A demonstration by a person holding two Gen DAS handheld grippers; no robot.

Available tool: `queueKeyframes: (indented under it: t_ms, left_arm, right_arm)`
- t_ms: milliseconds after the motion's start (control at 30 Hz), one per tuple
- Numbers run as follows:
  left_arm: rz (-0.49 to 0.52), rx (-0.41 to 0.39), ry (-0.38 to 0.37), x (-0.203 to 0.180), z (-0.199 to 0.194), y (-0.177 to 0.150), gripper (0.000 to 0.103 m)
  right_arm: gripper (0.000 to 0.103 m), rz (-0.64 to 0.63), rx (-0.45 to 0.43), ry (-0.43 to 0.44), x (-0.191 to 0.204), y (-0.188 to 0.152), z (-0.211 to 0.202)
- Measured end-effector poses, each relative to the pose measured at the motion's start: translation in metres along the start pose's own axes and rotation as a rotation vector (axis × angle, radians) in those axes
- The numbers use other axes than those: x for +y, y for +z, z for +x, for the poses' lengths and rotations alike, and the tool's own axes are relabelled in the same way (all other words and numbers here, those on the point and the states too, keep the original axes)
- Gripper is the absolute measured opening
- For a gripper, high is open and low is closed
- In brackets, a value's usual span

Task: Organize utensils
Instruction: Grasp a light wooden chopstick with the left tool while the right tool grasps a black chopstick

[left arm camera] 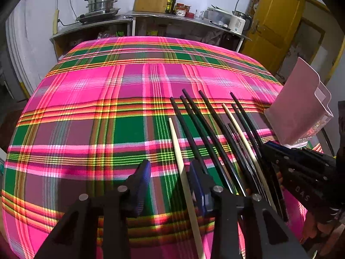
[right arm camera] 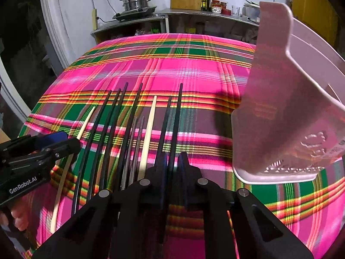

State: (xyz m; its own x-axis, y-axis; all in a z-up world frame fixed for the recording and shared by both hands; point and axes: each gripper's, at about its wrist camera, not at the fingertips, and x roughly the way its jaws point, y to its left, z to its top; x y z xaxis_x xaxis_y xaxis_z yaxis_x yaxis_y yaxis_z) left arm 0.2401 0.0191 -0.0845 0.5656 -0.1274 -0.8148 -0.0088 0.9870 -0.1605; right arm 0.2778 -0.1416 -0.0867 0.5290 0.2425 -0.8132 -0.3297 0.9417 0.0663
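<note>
Here the right gripper (right arm camera: 172,161) pinched two black chopsticks (right arm camera: 175,116) (pads tight), while the left gripper (left arm camera: 170,185) loosely straddled a cream chopstick (left arm camera: 179,155), jaws apart.

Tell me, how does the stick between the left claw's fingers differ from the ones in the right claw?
The left gripper straddles one pale chopstick with room to spare; the right gripper has closed tightly on two black chopsticks. The pale one lies alone at the row's edge; the black pair sits nearest the pink holder. All lie on the plaid cloth.
</note>
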Motion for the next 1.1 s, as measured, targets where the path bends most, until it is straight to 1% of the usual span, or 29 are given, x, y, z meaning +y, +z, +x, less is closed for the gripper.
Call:
queueKeyframes:
  t_ms: [333,433,500,533,567,633,833,1100]
  left_arm:
    - [0.014,0.007,0.039,-0.003,0.008,0.009,0.029]
    - [0.047,0.011,0.075,-0.007,0.010,0.011,0.022]
    - [0.056,0.008,0.093,-0.007,0.010,0.011,0.012]
    - [0.054,0.008,0.093,-0.007,0.010,0.012,0.010]
    - [0.046,0.010,0.086,-0.005,0.010,0.012,0.008]
    - [0.029,0.014,0.070,-0.002,0.010,0.014,0.005]
    - [-0.018,0.023,0.012,0.006,0.004,0.014,0.005]
    - [0.015,-0.038,-0.037,0.001,-0.035,0.022,0.005]
  right_arm:
    - [0.012,-0.007,0.040,-0.011,0.004,0.024,0.017]
    - [0.012,-0.001,0.054,-0.011,0.004,0.031,0.022]
    - [0.011,-0.002,0.059,-0.012,0.005,0.033,0.024]
    - [0.010,-0.007,0.061,-0.010,0.006,0.034,0.025]
    - [0.007,-0.008,0.063,-0.006,0.007,0.036,0.025]
    - [0.007,-0.002,0.068,0.004,0.006,0.038,0.025]
    - [0.006,0.019,0.035,0.049,0.002,0.041,0.011]
    - [0.006,0.029,-0.041,0.101,0.001,0.046,-0.027]
